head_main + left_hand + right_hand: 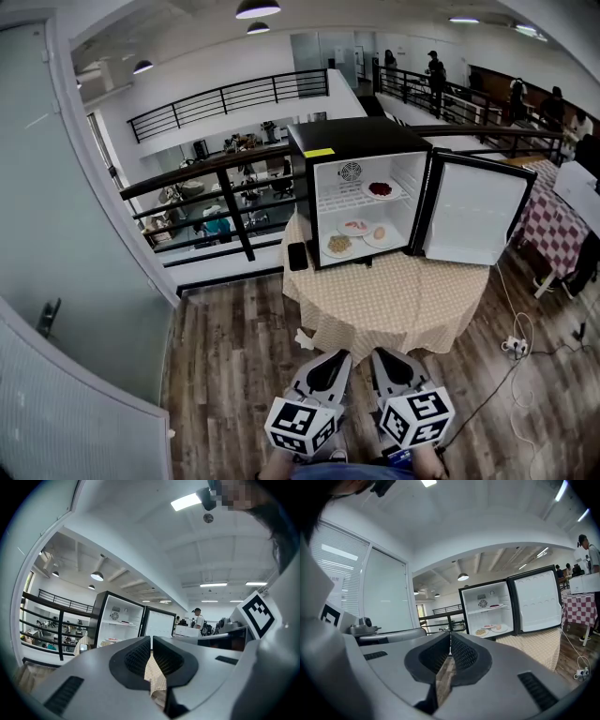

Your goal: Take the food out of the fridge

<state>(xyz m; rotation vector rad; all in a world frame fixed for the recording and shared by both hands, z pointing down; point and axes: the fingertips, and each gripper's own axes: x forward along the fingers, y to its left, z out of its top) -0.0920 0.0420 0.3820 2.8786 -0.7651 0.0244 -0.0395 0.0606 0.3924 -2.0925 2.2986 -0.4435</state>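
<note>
A brown wooden plank floor (pixel 234 356) carries a round table under a beige checked cloth (pixel 403 305). On it stands a small black fridge with white inside (pixel 356 141), its door (pixel 473 211) open to the right. The left gripper (pixel 339 358) and the right gripper (pixel 381 356) are side by side, well apart from the fridge. Each has its fingers pressed together on nothing. The food is inside the fridge: one white plate with dark red food (pixel 381 189) on the upper shelf and three white plates (pixel 354 228) at the bottom.
</note>
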